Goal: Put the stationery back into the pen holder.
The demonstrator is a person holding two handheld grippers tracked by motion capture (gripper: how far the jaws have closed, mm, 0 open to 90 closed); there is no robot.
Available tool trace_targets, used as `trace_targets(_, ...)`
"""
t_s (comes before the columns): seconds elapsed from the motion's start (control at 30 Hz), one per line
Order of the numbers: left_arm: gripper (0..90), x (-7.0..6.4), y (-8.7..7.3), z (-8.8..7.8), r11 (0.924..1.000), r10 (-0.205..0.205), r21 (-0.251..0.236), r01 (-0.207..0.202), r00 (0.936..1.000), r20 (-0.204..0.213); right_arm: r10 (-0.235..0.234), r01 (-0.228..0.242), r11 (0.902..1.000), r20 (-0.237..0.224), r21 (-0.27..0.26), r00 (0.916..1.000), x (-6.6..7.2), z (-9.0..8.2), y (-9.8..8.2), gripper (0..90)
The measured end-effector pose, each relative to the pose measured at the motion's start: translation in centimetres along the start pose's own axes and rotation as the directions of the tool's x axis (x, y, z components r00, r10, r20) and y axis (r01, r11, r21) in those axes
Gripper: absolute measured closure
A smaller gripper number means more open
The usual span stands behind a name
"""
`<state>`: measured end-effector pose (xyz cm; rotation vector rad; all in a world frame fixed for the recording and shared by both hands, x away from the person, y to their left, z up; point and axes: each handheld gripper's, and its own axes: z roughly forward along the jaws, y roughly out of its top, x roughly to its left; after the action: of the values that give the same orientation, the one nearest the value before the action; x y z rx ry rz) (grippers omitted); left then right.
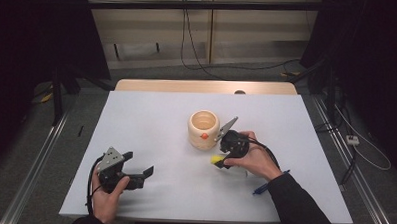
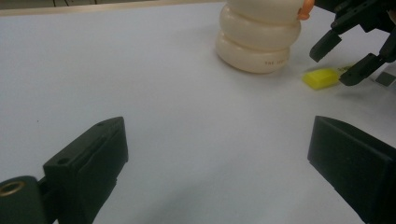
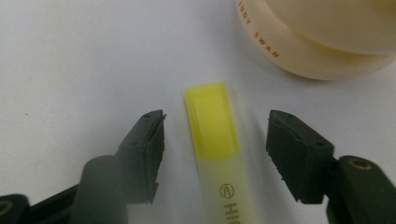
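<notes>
The yellow highlighter [image 3: 212, 135] lies flat between the spread jaws of the right gripper [image 3: 215, 154], untouched, with the cream pot [image 3: 327, 37] just beyond. It looks light, rigid and smooth-sided, so a firm pinch across the barrel behind the cap should hold it best. The left gripper [image 2: 219, 158] rests open, well apart.

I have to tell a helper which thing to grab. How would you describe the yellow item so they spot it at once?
On the white table stands a cream ribbed pot. Beside its base lies the yellow-capped highlighter, flat between the right gripper's open jaws, the table's one bright yellow thing.
</notes>
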<state>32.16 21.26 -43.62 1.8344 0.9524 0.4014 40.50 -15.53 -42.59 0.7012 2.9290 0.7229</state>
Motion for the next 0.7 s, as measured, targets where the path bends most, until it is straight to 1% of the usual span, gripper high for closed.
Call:
trace_targets(0.07, 5.0, 0.0, 0.0, 0.0, 1.0, 0.002, 0.001, -0.002, 1.0, 0.001, -0.017, 0.017, 0.9997, -0.015, 0.018, 0.9998, -0.1, 0.2, 0.2, 46.2)
trace_targets(0.1, 5.0, -0.1, 0.0, 0.0, 1.0, 0.0, -0.002, 0.0, 1.0, 0.0, -0.018, 0.018, 0.9993, -0.017, 0.033, 0.9997, 0.0, 0.3, 0.3, 46.6)
trace_targets(0.13, 5.0, 0.0, 0.0, 0.0, 1.0, 0.003, 0.001, -0.003, 1.0, 0.001, -0.017, 0.017, 0.9989, -0.01, 0.043, 0.9998, 0.0, 0.4, 0.4, 48.2)
trace_targets(0.17, 5.0, 0.0, 0.0, 0.0, 1.0, 0.003, 0.0, -0.003, 1.0, 0.001, -0.032, 0.033, 0.9979, -0.008, 0.056, 0.9994, 0.0, 0.4, 0.5, 49.7)
trace_targets(0.2, 5.0, 0.0, 0.0, 0.0, 1.0, 0.003, 0.0, -0.003, 1.0, 0.002, -0.031, 0.032, 0.9971, -0.009, 0.07, 0.9995, 0.1, 0.5, 0.6, 49.9)
trace_targets(0.23, 5.0, 0.0, 0.0, 0.0, 1.0, 0.001, 0.0, -0.001, 1.0, 0.003, -0.045, 0.046, 0.9962, -0.008, 0.074, 0.9989, 0.0, 0.5, 0.7, 51.6)
trace_targets(0.27, 5.0, 0.0, 0.0, 0.0, 1.0, -0.001, 0.001, 0.001, 1.0, 0.004, -0.043, 0.044, 0.9955, -0.007, 0.084, 0.999, 0.1, 0.6, 0.7, 53.2)
trace_targets(0.3, 5.0, 0.0, 0.0, 0.0, 1.0, 0.003, 0.006, -0.003, 1.0, 0.006, -0.059, 0.06, 0.9948, -0.009, 0.083, 0.9982, 0.0, 0.6, 0.8, 54.6)
trace_targets(0.33, 5.0, 0.0, 0.0, 0.0, 0.9999, 0.007, 0.011, -0.007, 1.0, 0.006, -0.063, 0.064, 0.9948, -0.011, 0.079, 0.9979, -0.1, 0.7, 0.8, 56.7)
trace_targets(0.37, 5.0, 0.0, 0.0, 0.1, 0.9999, 0.009, 0.012, -0.009, 0.9999, 0.01, -0.052, 0.053, 0.995, -0.015, 0.085, 0.9985, 0.0, 0.7, 0.9, 57.5)
trace_targets(0.4, 5.0, 0.0, 0.0, 0.1, 0.9998, 0.011, 0.014, -0.011, 0.9999, 0.011, -0.05, 0.051, 0.9941, -0.015, 0.096, 0.9986, 0.0, 0.8, 0.9, 59.0)
trace_targets(0.43, 5.0, 0.0, 0.0, 0.1, 0.9998, 0.012, 0.015, -0.013, 0.9999, 0.012, -0.064, 0.065, 0.9926, -0.016, 0.103, 0.9979, -0.1, 0.9, 0.9, 59.3)
trace_targets(0.47, 5.0, 0.0, 0.0, 0.1, 0.9998, 0.015, 0.017, -0.015, 0.9998, 0.012, -0.062, 0.064, 0.9926, -0.028, 0.102, 0.9977, 0.0, 0.9, 1.0, 59.6)
trace_targets(0.5, 5.0, 0.0, 0.0, 0.1, 0.9998, 0.013, 0.015, -0.013, 0.9998, 0.012, -0.056, 0.057, 0.9922, -0.017, 0.111, 0.9983, 0.0, 0.9, 1.0, 60.4)
trace_targets(0.57, 5.0, 0.0, 0.0, 0.1, 0.9998, 0.012, 0.015, -0.012, 0.9999, 0.011, -0.056, 0.058, 0.9916, -0.022, 0.115, 0.9982, -0.1, 0.9, 1.1, 61.8)
trace_targets(0.63, 5.1, 0.0, 0.0, 0.1, 0.9998, 0.012, 0.015, -0.012, 0.9999, 0.011, -0.073, 0.076, 0.9888, -0.028, 0.128, 0.9969, -0.1, 0.9, 1.2, 63.4)
trace_targets(0.67, 5.1, 0.0, 0.0, 0.1, 0.9998, 0.014, 0.017, -0.014, 0.9998, 0.012, -0.082, 0.084, 0.9865, -0.017, 0.141, 0.9965, -0.1, 1.0, 1.4, 64.0)
trace_targets(0.7, 5.2, 0.0, 0.0, 0.1, 0.9998, 0.015, 0.016, -0.015, 0.9998, 0.012, -0.082, 0.084, 0.9841, -0.019, 0.157, 0.9965, 0.0, 1.0, 1.5, 64.5)
